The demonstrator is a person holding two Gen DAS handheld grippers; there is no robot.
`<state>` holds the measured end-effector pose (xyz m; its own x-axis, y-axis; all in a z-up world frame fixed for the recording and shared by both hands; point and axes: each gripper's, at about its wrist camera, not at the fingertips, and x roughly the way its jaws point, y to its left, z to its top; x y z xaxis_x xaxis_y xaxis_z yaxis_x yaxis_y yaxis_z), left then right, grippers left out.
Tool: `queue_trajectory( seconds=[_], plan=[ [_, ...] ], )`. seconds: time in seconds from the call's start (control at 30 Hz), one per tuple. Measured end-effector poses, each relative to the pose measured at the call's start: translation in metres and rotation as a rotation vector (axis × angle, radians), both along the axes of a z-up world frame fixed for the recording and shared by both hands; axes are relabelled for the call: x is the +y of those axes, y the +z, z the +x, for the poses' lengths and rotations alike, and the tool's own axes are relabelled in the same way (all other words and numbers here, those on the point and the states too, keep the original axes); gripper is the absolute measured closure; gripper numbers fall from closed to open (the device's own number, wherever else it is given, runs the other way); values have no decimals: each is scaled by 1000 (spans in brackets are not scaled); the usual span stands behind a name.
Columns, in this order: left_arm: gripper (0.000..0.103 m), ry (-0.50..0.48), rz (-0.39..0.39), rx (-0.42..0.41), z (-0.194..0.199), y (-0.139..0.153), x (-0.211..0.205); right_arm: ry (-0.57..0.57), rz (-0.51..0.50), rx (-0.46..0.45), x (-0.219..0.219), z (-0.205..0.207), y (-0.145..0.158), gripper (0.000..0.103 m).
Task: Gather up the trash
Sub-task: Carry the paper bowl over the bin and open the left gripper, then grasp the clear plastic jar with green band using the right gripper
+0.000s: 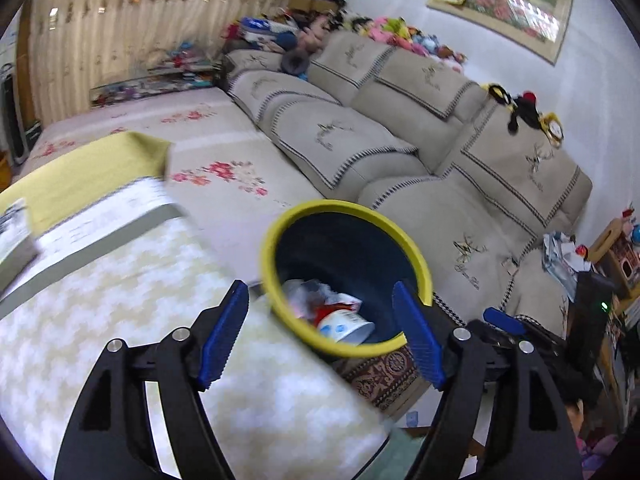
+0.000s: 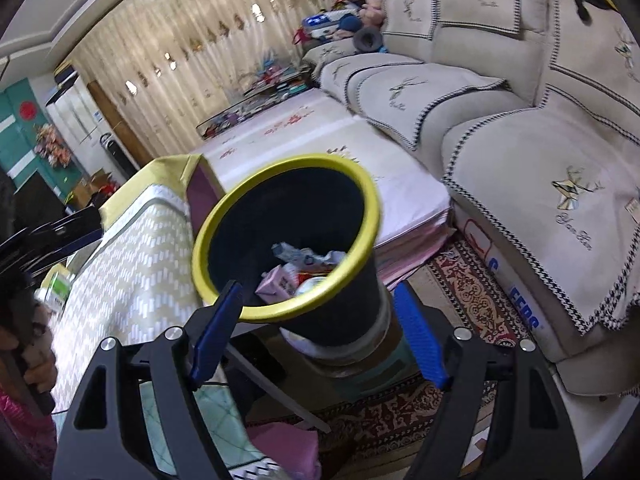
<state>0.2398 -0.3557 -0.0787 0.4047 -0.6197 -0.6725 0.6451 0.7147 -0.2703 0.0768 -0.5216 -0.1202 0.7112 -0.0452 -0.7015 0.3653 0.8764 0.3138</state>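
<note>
A dark bin with a yellow rim (image 1: 420, 256) (image 2: 368, 188) stands beside the table, just ahead of both grippers. Inside it lie trash pieces: a white cup (image 1: 348, 326), a red and white wrapper (image 1: 340, 304), a pink carton (image 2: 280, 282) and crumpled paper (image 2: 304, 256). My left gripper (image 1: 320, 340) is open and empty, just above the bin's near rim. My right gripper (image 2: 316, 332) is open and empty, at the bin's near side. The right gripper's blue pad also shows in the left wrist view (image 1: 502, 320).
A table with a yellow-white patterned cloth (image 1: 120, 320) (image 2: 132, 264) lies left of the bin, with a box (image 1: 16, 232) on it. A beige sofa (image 1: 460, 160) (image 2: 540, 160) runs behind and right. A patterned rug (image 2: 472, 300) covers the floor.
</note>
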Motion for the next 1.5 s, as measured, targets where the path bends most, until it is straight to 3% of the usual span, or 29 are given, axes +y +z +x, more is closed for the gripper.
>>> queue_trajectory(
  seconds=[0.2,0.47,0.73,0.87,1.03,1.17,1.5],
  plan=[
    [23,124,-2,-34,-15,3,97,104,-25,17,42,29,5,29],
    [20,325,34,-84,-18,-2,227,284,-58,-1,130,77,27,29],
    [19,668,8,-141,-17,-5,386,505,-95,1,255,121,34,26],
    [17,798,28,-198,-21,-5,432,612,-91,10,312,140,35,26],
    [15,869,-16,-198,-22,-10,457,654,-87,-11,376,163,41,26],
    [15,884,23,-173,-17,-20,455,634,-103,-1,412,183,36,26],
    [12,861,50,-203,-20,-20,437,554,-88,59,450,215,12,26]
  ],
)
